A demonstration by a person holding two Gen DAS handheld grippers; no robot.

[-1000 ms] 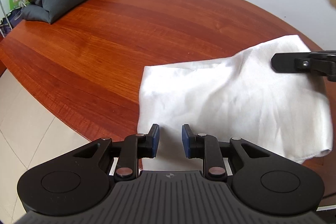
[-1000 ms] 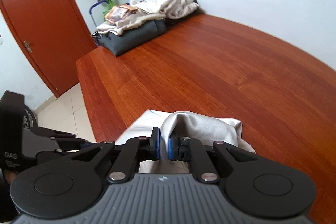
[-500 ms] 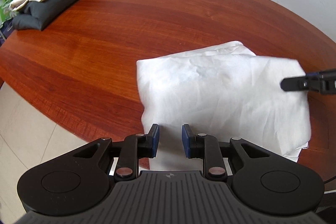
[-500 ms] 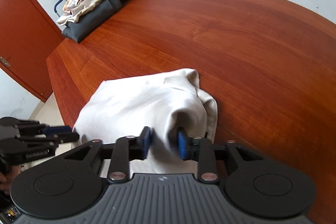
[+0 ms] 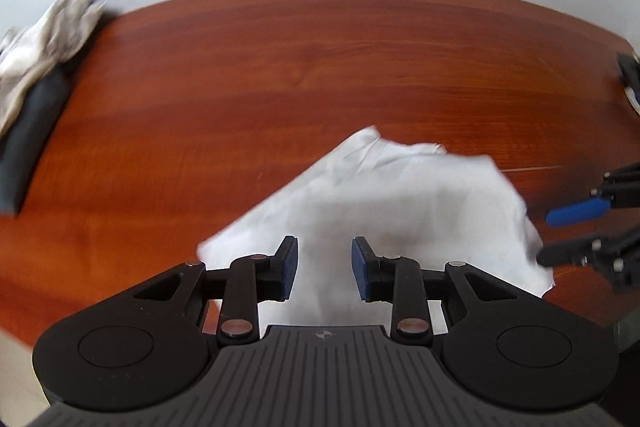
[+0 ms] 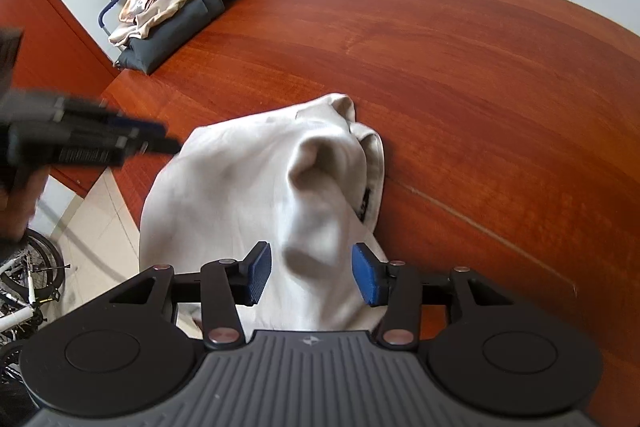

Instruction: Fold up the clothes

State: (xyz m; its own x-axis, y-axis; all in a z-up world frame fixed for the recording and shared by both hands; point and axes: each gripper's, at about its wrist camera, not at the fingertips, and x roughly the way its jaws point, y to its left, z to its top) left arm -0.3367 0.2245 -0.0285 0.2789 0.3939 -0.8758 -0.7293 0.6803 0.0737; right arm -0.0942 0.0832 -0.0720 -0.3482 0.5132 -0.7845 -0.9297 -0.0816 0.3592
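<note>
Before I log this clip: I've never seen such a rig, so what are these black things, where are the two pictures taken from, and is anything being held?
No robot here: a person holds one pair of tongs in each hand, with a fisheye camera on each looking along its fingers. The left view shows the left tongs, open over a white garment lying on the wooden table. The right tongs enter at that picture's right edge. The right view shows the right tongs open above the same cloth, which lies bunched between the blue pads; nothing is gripped. A pile of clothes sits on the table's far corner.
</note>
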